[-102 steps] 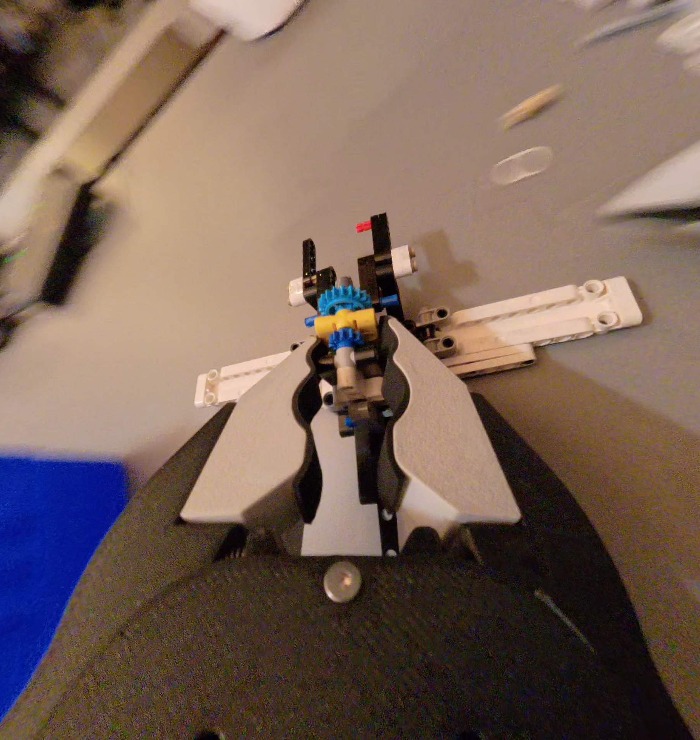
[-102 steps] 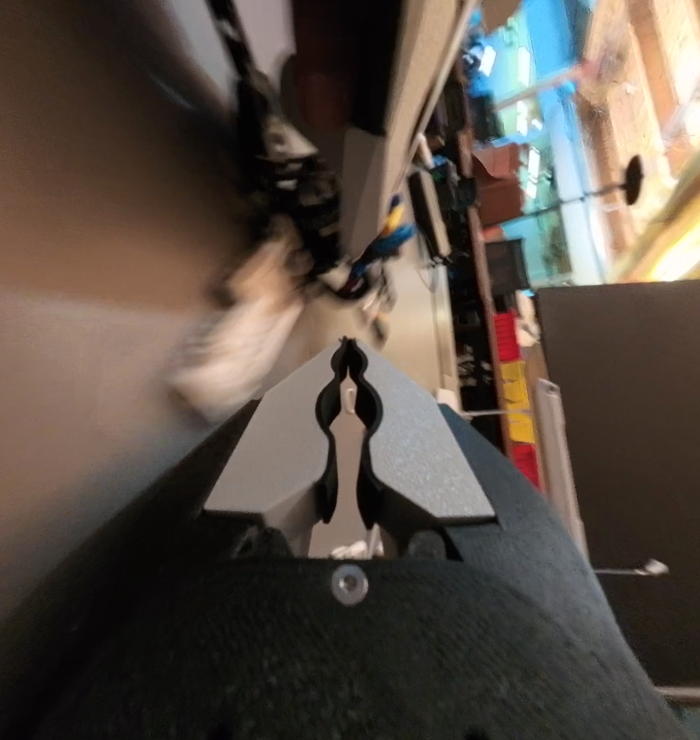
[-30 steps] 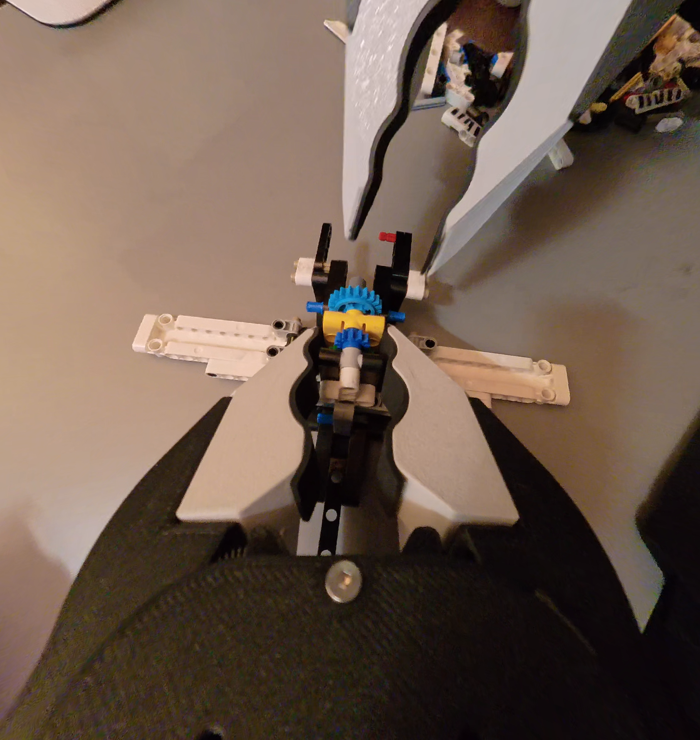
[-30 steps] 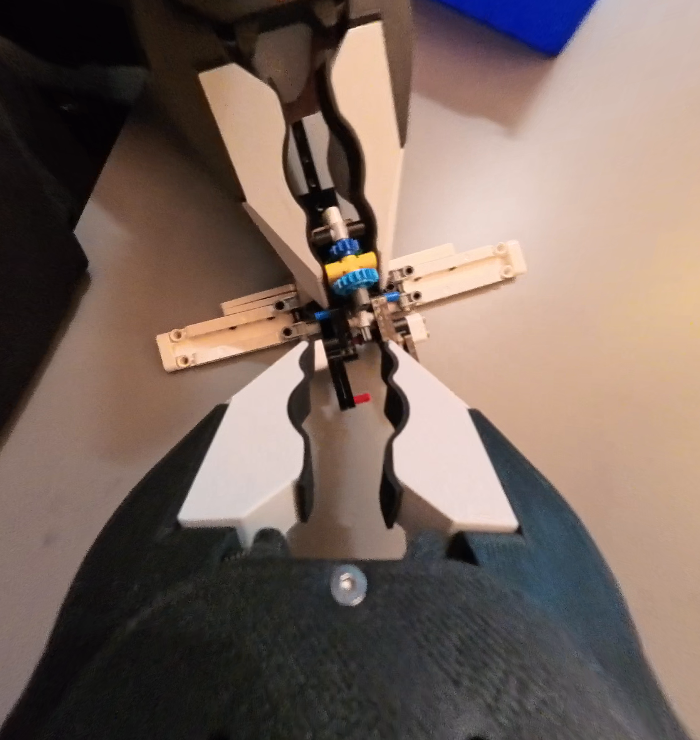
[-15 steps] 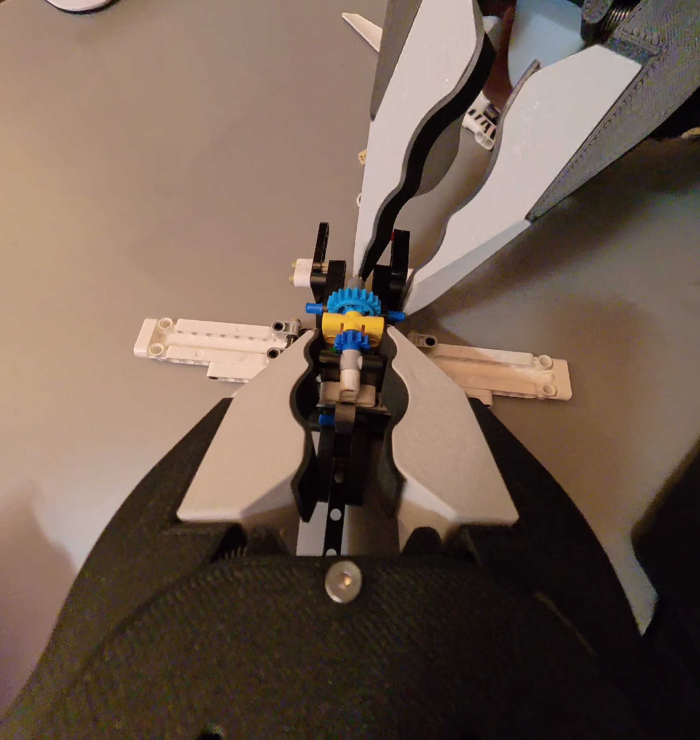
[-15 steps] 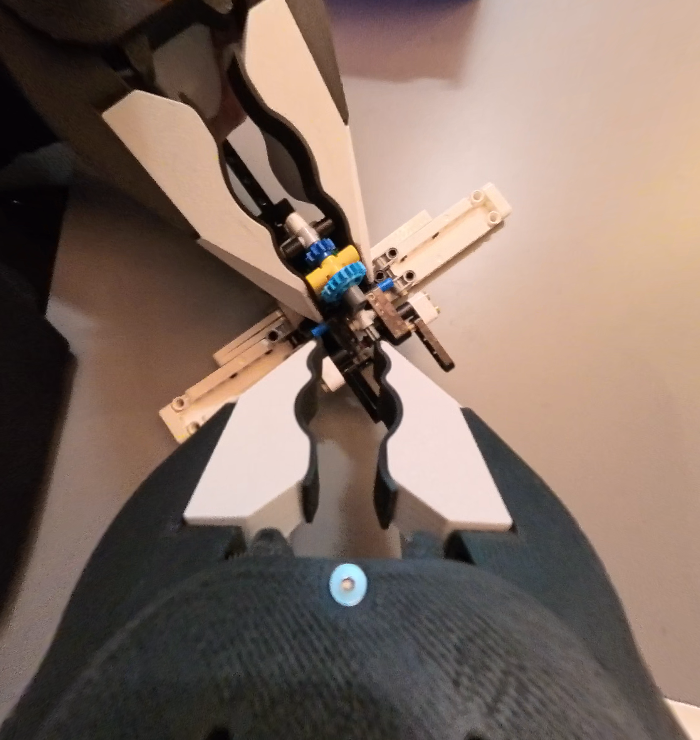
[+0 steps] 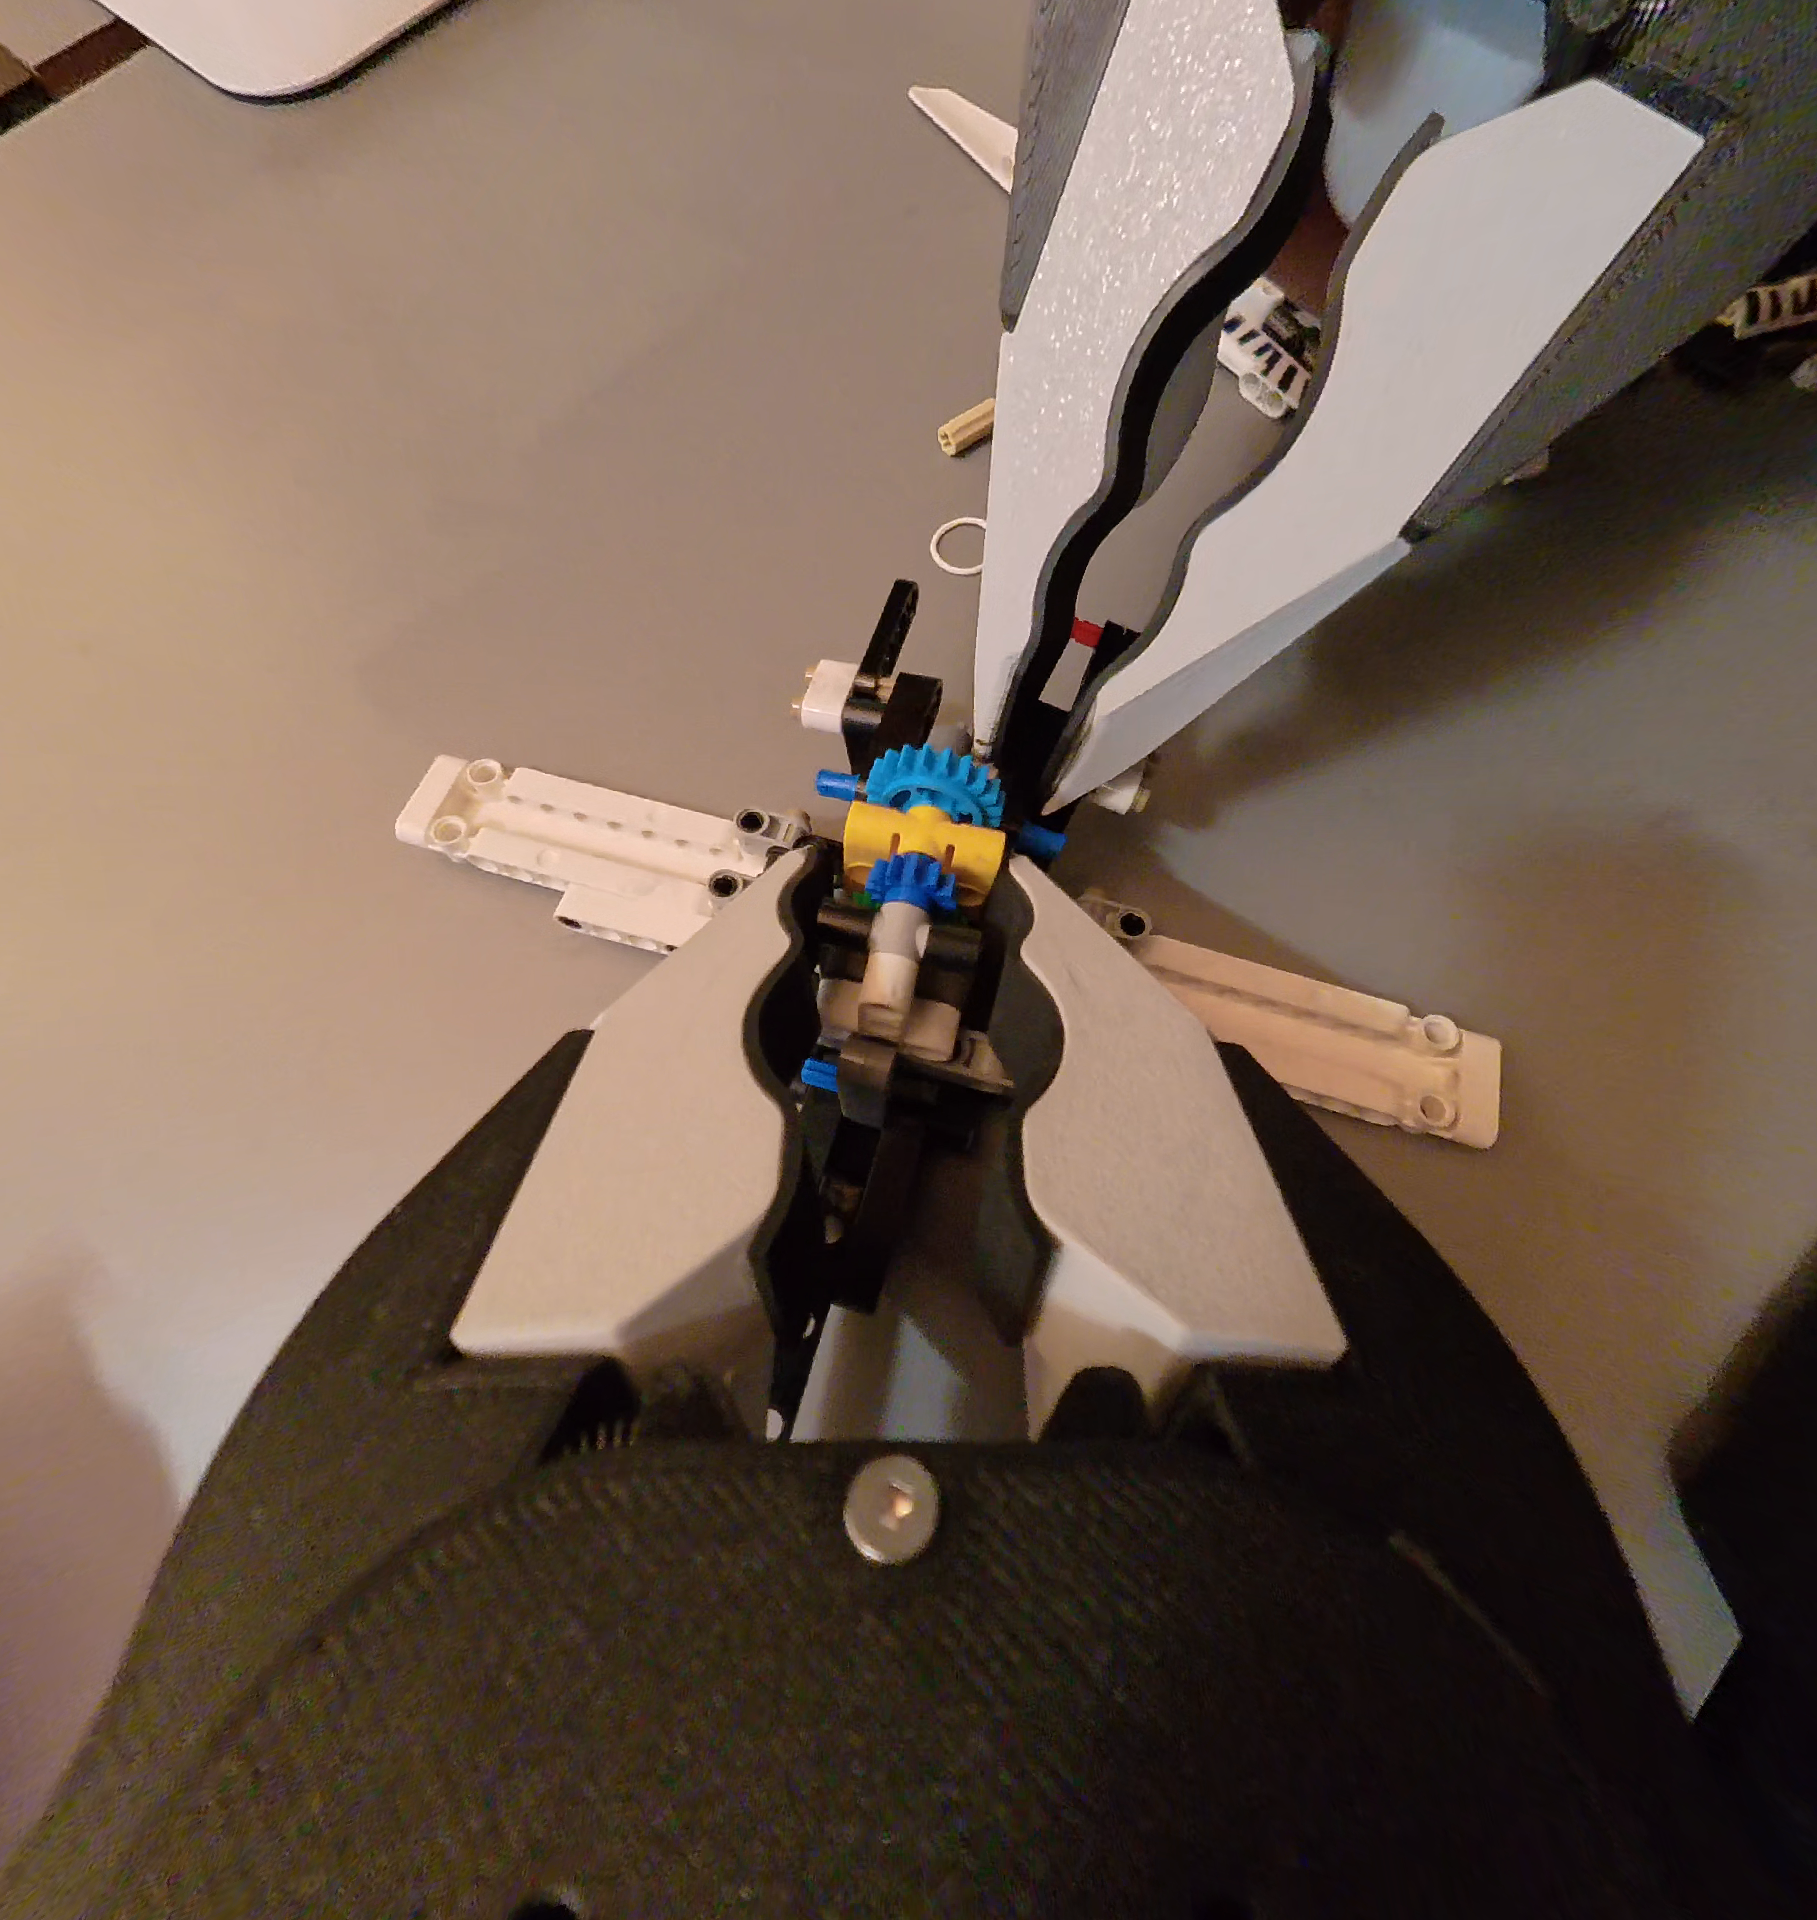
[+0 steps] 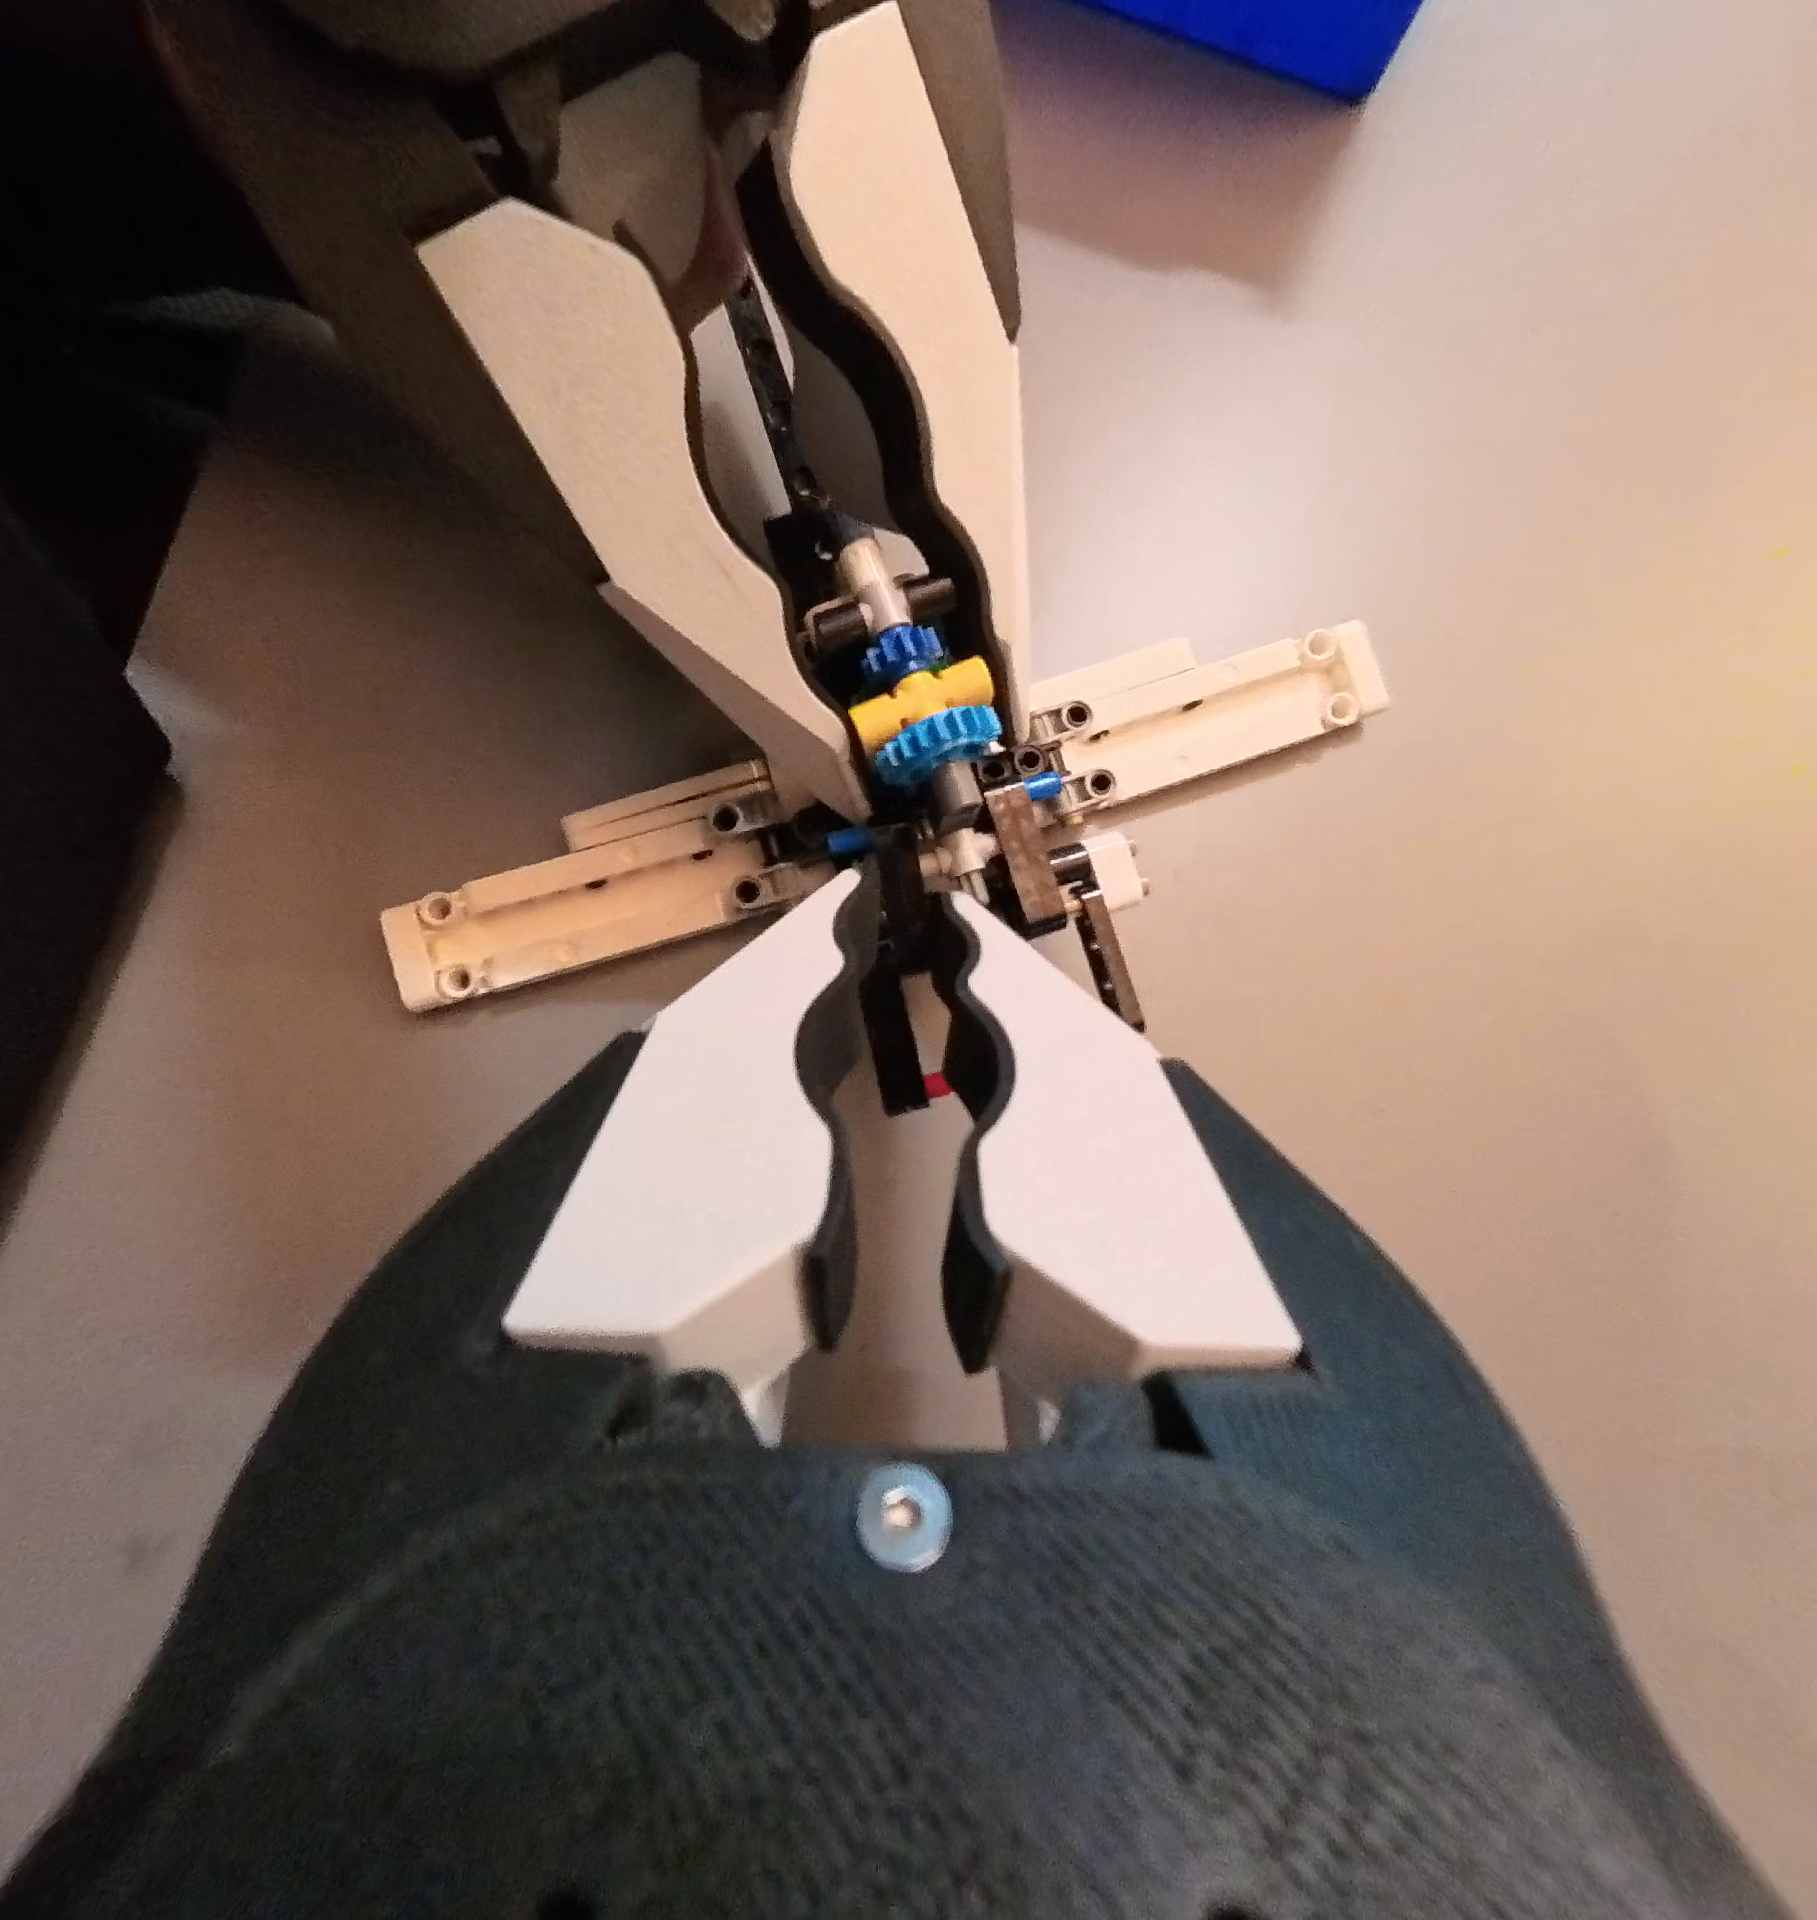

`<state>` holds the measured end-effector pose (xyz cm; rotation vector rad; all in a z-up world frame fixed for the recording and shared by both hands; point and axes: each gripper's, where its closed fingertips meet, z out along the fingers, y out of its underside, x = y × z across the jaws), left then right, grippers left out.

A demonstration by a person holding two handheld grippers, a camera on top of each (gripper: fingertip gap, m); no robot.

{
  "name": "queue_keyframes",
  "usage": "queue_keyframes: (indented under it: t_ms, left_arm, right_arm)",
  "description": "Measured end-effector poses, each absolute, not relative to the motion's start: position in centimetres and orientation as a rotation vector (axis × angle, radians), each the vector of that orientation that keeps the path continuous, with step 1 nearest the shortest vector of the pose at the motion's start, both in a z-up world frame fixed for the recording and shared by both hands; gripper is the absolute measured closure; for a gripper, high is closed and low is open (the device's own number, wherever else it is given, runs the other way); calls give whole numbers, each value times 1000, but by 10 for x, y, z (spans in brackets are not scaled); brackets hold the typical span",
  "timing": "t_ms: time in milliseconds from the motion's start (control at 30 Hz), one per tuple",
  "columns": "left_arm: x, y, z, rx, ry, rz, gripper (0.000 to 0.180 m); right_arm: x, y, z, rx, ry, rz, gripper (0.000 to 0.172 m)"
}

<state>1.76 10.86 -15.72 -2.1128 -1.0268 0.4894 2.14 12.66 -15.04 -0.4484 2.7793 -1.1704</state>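
Observation:
A small toy-brick model (image 7: pixel 919 836) with blue gears, a yellow connector, black beams and two white wing panels (image 7: pixel 582 831) rests on the grey table (image 7: pixel 364 520). My left gripper (image 7: pixel 909 883) is shut on the model's black middle frame, with both pads against its sides. It also shows from the front in the right wrist view (image 8: pixel 925 758). My right gripper (image 8: pixel 909 894) reaches in from the opposite side. Its pads are closed on a black upright beam (image 8: pixel 899 1039) that carries a red pin (image 8: pixel 938 1086). The left wrist view shows the same grip (image 7: pixel 1034 748).
A white ring (image 7: pixel 958 543) and a tan pin (image 7: pixel 961 140) lie beyond the model. Loose striped parts (image 7: pixel 1268 343) sit at the far right behind the right gripper. A white flat object (image 7: pixel 280 42) is at the far left edge. A blue object (image 8: pixel 1247 42) lies behind the left gripper. My left and right fingertips are right by each other.
My right gripper came in from afar, straddled the black beam with the red pin and closed on it. My left gripper kept its grip on the model, which barely moved.

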Motion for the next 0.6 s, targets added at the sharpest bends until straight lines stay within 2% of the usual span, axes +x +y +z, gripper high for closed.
queue_keyframes:
  t_ms: [600]
  left_arm:
    - [27, 119, -156, -2091, -1011, 368, 151]
  right_arm:
    - [27, 133, -145, -208, 2592, -1282, 162]
